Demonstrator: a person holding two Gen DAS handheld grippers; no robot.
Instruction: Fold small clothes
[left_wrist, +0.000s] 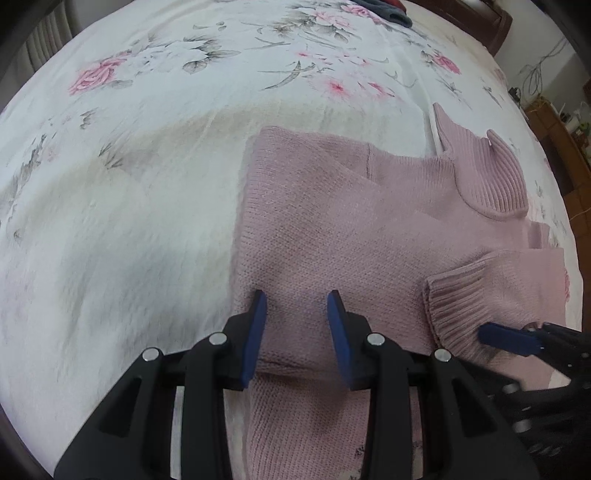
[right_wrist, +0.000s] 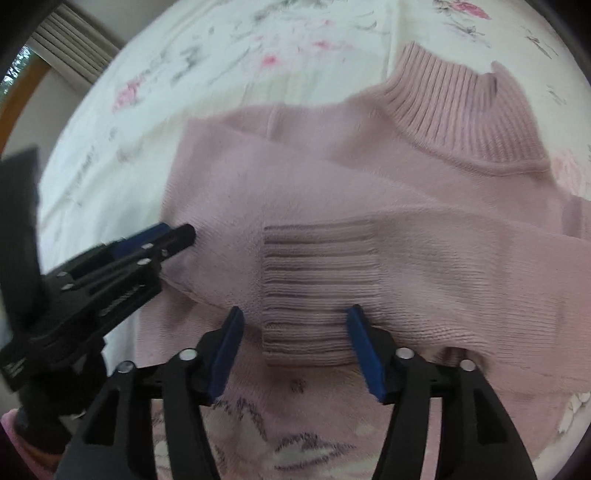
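Hem of the pink knit sweater (left_wrist: 325, 229) cut off behind the gripper bodies; lies flat on a floral bedsheet (left_wrist: 147, 147). Blurred ribbed cuff (right_wrist: 314, 295) of 1 folded-in sleeve between the wide-open fingers of the right gripper (right_wrist: 295, 347), nothing pinched. Left gripper (left_wrist: 295, 332) also parted, over the left edge, empty. Only from the left wrist: dark cloth (left_wrist: 384, 9) at the far edge. Ribbed turtleneck collar (right_wrist: 461, 110) upright, rumpled.

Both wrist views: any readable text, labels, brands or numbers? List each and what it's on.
None readable.
Left gripper: pale embossed marks on its black body, too blurred to read.
Pink sweater: a small white speck at the collar, maybe a tag; nothing legible.
Floral bedsheet: flower print only, no words.
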